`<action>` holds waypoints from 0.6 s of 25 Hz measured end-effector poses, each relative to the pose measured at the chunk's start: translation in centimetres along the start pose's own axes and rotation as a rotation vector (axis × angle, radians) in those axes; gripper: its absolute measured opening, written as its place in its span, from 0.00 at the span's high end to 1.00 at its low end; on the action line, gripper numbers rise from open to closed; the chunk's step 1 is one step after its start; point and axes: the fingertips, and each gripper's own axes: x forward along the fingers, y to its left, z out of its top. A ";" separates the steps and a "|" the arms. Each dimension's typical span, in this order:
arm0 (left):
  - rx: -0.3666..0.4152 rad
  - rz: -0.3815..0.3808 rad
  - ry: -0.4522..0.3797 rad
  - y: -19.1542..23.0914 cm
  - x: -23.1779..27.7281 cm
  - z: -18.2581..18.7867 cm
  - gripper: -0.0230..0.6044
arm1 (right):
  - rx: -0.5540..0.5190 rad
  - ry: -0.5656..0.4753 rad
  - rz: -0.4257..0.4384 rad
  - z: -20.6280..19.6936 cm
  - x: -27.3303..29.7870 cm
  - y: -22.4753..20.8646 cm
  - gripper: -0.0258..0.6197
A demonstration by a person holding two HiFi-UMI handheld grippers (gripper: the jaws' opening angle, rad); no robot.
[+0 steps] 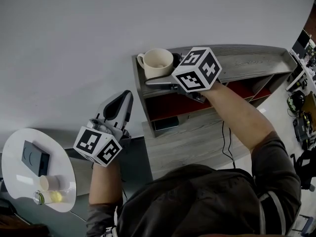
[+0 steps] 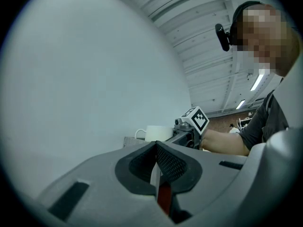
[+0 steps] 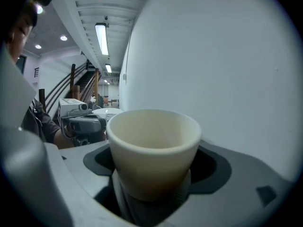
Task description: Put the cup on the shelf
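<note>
My right gripper (image 1: 154, 79) has its jaws clamped on the cup (image 1: 158, 62), low on the body. I judge that low hold is chosen to keep the rim clear and the cup upright, so its base can meet a flat board squarely. The right gripper view shows the cup as cream and empty, filling the gap between the jaws.

In the head view the cup sits at about 12 o'clock, over the left end of the top board of the shelf (image 1: 247, 58). Its handle points towards 9 o'clock, away from my gripper. I cannot tell whether the base is touching the board or just above it.

My left gripper (image 1: 123, 102) hangs at about 8 o'clock from the cup, well apart from the shelf, with its jaws pressed together on nothing. I read that as parked, since 1 gripper is enough here.

The round white table (image 1: 15, 157) at 8 o'clock carries a few small things and plays no part.

I judge the placing nearly done: seat the base, then release.
</note>
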 end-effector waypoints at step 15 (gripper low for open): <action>0.010 -0.008 -0.014 -1.0 -0.2 0.9 0.97 | 0.030 -0.184 -0.128 0.6 -8.5 -0.8 0.26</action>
